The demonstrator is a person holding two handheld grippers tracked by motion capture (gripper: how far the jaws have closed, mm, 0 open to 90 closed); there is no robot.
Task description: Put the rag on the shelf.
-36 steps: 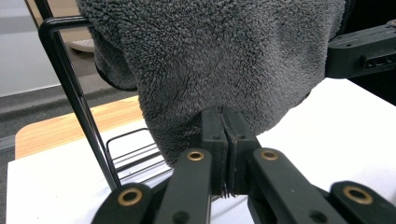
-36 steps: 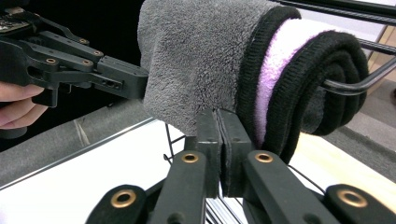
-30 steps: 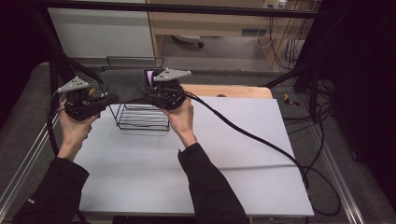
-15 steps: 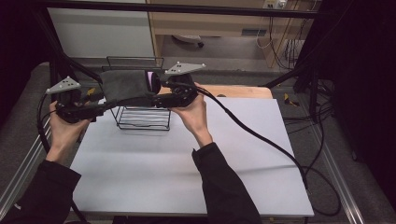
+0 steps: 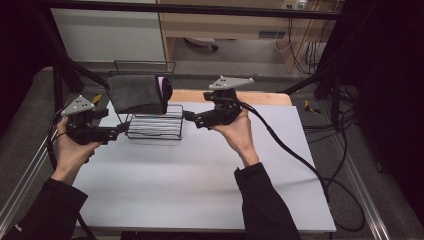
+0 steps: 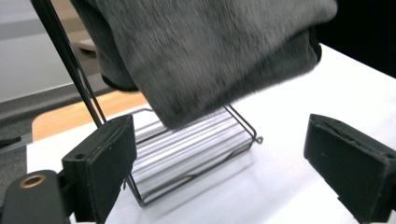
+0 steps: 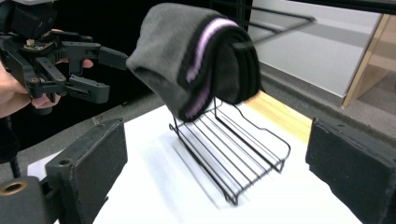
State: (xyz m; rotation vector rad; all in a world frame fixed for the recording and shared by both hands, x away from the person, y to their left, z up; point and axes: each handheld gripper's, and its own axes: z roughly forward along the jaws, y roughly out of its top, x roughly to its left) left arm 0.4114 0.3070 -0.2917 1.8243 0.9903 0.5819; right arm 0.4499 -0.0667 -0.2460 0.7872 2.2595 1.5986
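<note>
A grey folded cloth [image 5: 136, 93] with a pink stripe hangs over the top bar of a black wire rack [image 5: 155, 128] at the back left of the white table [image 5: 200, 175]. My left gripper [image 5: 121, 129] stands open just left of the rack, apart from the cloth. To the rack's right, my right gripper [image 5: 186, 115] is open too. Both pairs of jaws have just been opening and nothing lies between them. The left gripper view shows the cloth [image 6: 205, 56] above the rack [image 6: 196, 154]. The right gripper view shows the cloth [image 7: 196, 60], the rack [image 7: 233, 154] and the left gripper [image 7: 114, 77].
A wooden board [image 5: 260, 97] lies along the table's far edge. A black cable [image 5: 295, 155] trails from the right gripper across the table's right side. Behind the rack stand a wire frame [image 5: 145, 64] and black frame posts [image 5: 60, 65].
Both grippers have opened and let go of the cloth, which now hangs on the rack. The right hand has drawn away to the right, the left hand slightly left.
</note>
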